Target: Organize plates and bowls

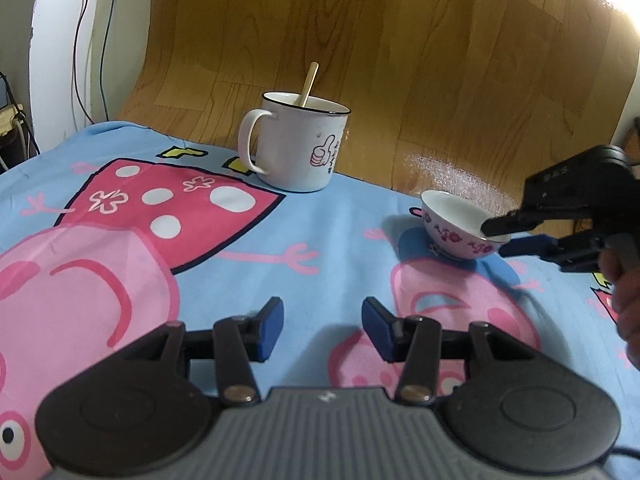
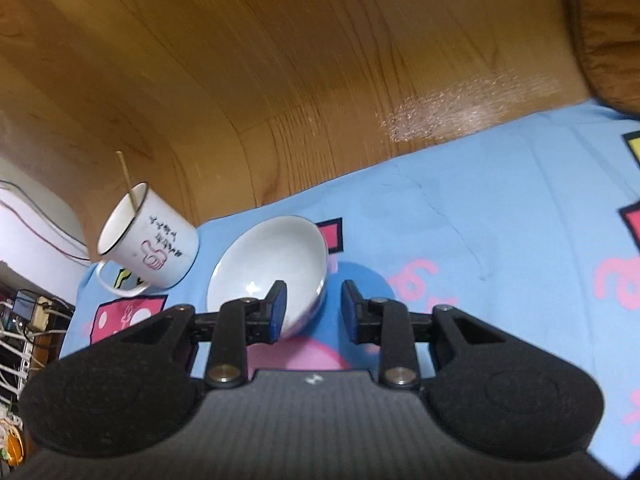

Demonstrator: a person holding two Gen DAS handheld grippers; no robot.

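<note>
A small white bowl [image 1: 452, 232] with purple flowers on its outside stands on the blue cartoon cloth [image 1: 340, 240] at the right. My right gripper [image 1: 495, 239] reaches in from the right and straddles the bowl's near rim. In the right wrist view one finger sits inside the bowl [image 2: 272, 264] and the other outside it, with a gap showing between the outer pad and the wall, so my right gripper [image 2: 314, 300] is open around the rim. My left gripper [image 1: 323, 320] hovers open over the cloth with nothing between its fingers, well short of the bowl.
A white enamel mug [image 1: 296, 148] with a thumbs-up print and a thin stick [image 1: 310, 84] in it stands at the cloth's far edge, left of the bowl. Wooden floor [image 1: 400, 60] lies beyond. Cables [image 1: 92, 40] hang at the far left. A hand [image 1: 624, 300] holds the right gripper.
</note>
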